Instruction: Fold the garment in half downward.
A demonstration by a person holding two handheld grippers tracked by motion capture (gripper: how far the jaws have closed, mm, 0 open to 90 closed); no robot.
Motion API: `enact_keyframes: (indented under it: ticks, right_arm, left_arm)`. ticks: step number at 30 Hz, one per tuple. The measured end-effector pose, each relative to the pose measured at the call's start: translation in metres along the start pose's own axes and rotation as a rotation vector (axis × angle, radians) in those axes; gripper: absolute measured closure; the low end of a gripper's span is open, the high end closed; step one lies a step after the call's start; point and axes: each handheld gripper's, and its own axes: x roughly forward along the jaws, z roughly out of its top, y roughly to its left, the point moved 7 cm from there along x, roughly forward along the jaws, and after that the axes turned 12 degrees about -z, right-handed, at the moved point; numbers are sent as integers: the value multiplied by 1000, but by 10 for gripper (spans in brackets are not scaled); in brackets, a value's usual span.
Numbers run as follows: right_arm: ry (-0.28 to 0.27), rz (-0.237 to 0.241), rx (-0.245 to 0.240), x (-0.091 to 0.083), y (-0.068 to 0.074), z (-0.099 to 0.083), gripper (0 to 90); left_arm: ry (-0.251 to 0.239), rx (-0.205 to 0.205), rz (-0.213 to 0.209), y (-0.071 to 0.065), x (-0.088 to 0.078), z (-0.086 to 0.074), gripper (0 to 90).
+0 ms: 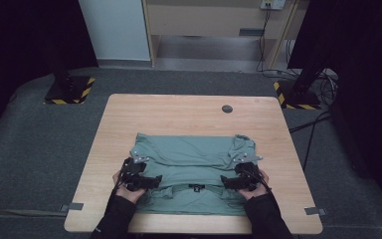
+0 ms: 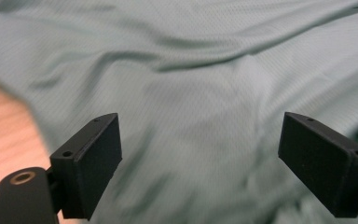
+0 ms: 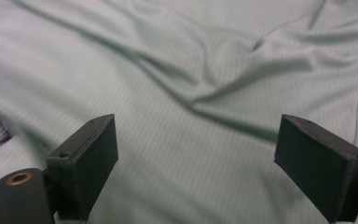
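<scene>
A green shirt point(image 1: 191, 172) lies on the near half of the wooden table point(image 1: 189, 114), its long axis running left to right, the collar label at the near middle. The left gripper point(image 1: 154, 182) sits over the shirt's near-left part and the right gripper point(image 1: 226, 182) over its near-right part, tips pointing inward toward each other. Both have their jaws spread wide over the cloth, pinching nothing. The cloth lies directly under each, so both hands are equally near; the next grasp likely takes the near edge from both sides.

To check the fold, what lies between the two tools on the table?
In the high view, only the green shirt with its small dark neck label lies between left tool and right tool.
</scene>
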Motion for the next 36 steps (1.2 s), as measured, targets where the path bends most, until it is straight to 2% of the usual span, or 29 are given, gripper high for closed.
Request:
enact_keyframes:
  ticks: [2, 4, 5, 8, 10, 12, 15, 18, 21, 23, 26, 27, 31, 33, 36]
  right_arm:
    - [26, -15, -11, 9, 1, -2, 132]
    - [62, -8, -24, 15, 4, -8, 124]
    - [51, -13, -31, 14, 4, -11, 129]
    - [67, 8, -36, 5, 4, -19, 127]
    - [73, 21, -59, -2, 4, -27, 126]
    - [88, 14, -95, -10, 3, -35, 122]
    - [63, 31, -67, -20, 2, -36, 123]
    - [17, 44, -46, -23, 7, -27, 126]
    - [4, 55, -65, -19, 20, -21, 126]
    - [14, 46, -82, -12, 26, -23, 126]
    - [33, 39, -96, -5, 31, -28, 130]
    - [29, 49, -99, -7, 31, -30, 131]
    - [38, 82, -165, -19, 35, -41, 128]
    - [44, 90, -184, -25, 35, -45, 127]
    - [20, 92, -160, -27, 35, -40, 127]
  left_arm:
    - [30, 17, 27, -2, 10, -2, 125]
    - [68, 37, 38, -5, 16, -8, 118]
    - [72, 53, 47, -6, 17, -10, 106]
    - [71, 62, 23, -12, 11, -17, 110]
    - [75, 59, -17, -17, 5, -23, 112]
    - [80, 58, -38, -19, -1, -27, 114]
    - [52, 36, -75, -22, -5, -22, 116]
    - [38, 50, -95, -32, 0, -13, 111]
    - [57, 94, -83, -43, 13, -10, 109]
    - [79, 115, -60, -47, 20, -12, 106]
    - [103, 154, -53, -53, 24, -18, 94]
    - [107, 158, -63, -55, 22, -21, 96]
    - [148, 178, -106, -58, 10, -32, 98]
    - [150, 167, -125, -57, 5, -34, 99]
    - [119, 154, -99, -54, 6, -29, 101]
